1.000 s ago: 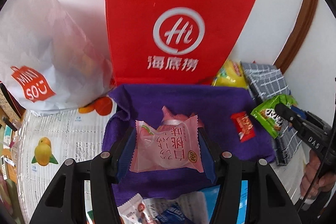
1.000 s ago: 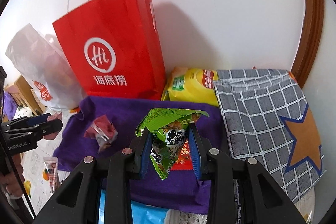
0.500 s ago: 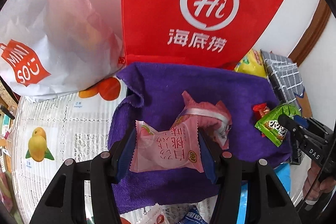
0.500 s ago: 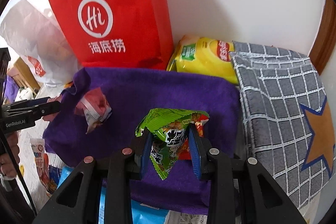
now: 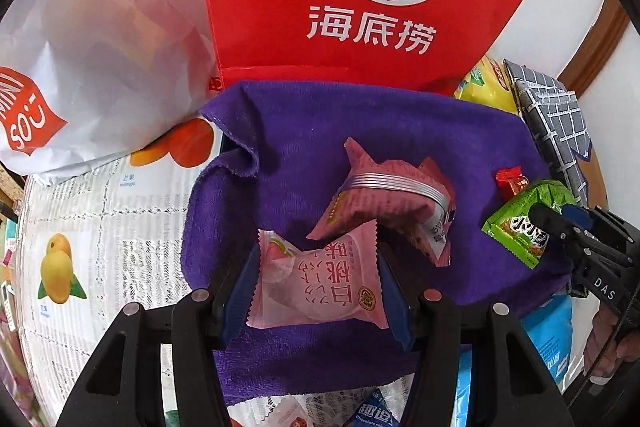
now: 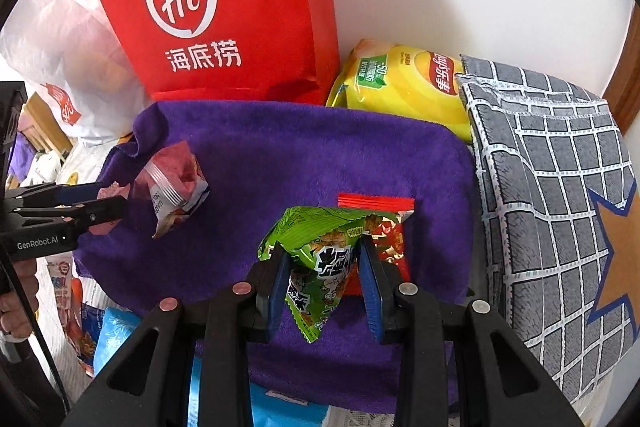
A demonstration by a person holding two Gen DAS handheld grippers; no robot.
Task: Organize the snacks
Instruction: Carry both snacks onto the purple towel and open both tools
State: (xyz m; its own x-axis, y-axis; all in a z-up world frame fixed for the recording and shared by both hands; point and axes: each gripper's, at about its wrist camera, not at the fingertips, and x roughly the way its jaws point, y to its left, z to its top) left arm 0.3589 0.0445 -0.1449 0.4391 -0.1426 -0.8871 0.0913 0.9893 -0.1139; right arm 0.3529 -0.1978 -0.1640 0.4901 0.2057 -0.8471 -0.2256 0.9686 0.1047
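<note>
My left gripper is shut on a pale pink peach-print snack packet, held just over the purple towel. Right behind it a darker pink wrapped snack lies on the towel. My right gripper is shut on a green snack packet, low over the towel's right part, above a small red packet. The left wrist view shows that green packet and the red one at the right. The left gripper shows at the right wrist view's left edge.
A red paper bag and a white plastic bag stand behind the towel against the wall. A yellow chip bag and a grey checked cloth lie to the right. Loose packets and a blue pack lie at the towel's near edge.
Both grippers have sunk toward the purple towel with their packets still held, and both views now tilt further down. The dark pink snack and red packet appear closer.
</note>
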